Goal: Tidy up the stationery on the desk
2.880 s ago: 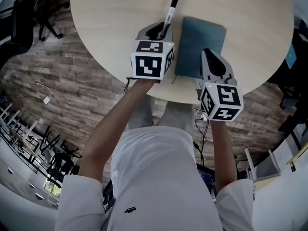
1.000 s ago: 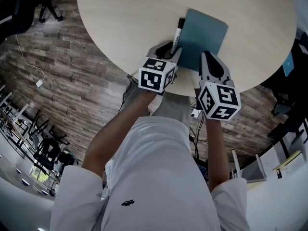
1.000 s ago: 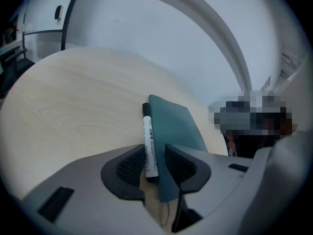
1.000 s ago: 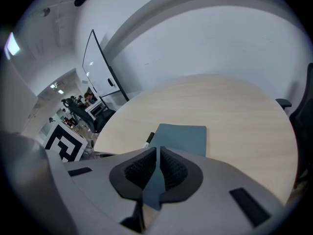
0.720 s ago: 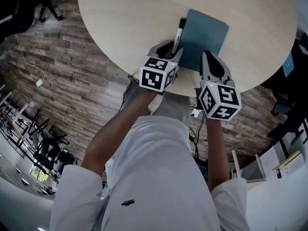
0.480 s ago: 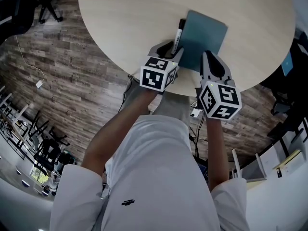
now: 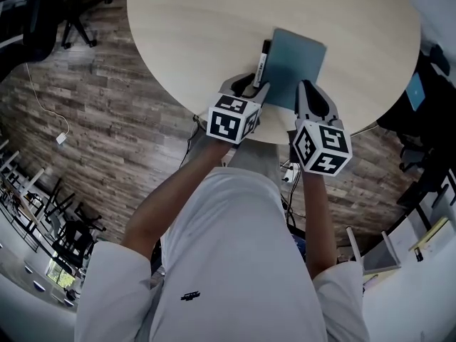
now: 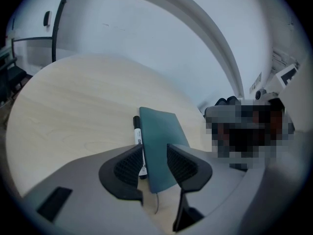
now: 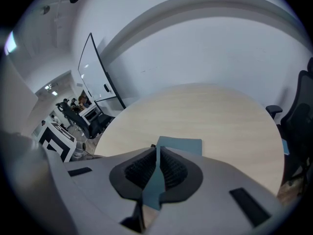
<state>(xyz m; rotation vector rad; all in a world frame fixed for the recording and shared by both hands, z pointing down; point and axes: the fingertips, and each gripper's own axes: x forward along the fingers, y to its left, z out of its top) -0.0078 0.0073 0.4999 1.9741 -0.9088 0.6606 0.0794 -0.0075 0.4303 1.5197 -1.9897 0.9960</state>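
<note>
– Two items to tidy: where does each lie?

– The teal notebook [image 7: 293, 66] lies flat on the round surface [image 7: 214, 27], close to its near rim. The marker [image 7: 262, 61], black cap and white barrel, lies along the notebook's left edge, just beside it and parallel to it.

– And your tools?

– My left tool [image 8: 154, 151] hangs by the near ends of both. Its jaws stand apart and have just been opening, with nothing pressed between the pads. The marker and notebook show through the gap, both lying on the surface. My right tool [image 9: 157, 153] is over the notebook's near right corner, jaws all but together. A sliver of teal shows in the slit. Since the notebook looks flat in the other views, I judge that it is seen past the pads, not pinched.

– How will they handle?

– The marker is light, rigid, round and smooth, so probably apt to roll or slip. I would take it across the middle of the barrel, pads square to its length. The notebook is thin and light, its cover likely fairly stiff. Lying flush, it offers the pads no edge from above. I would draw it toward the rim until its near edge overhangs, then pinch that edge at its middle, so that it hangs level.
</note>
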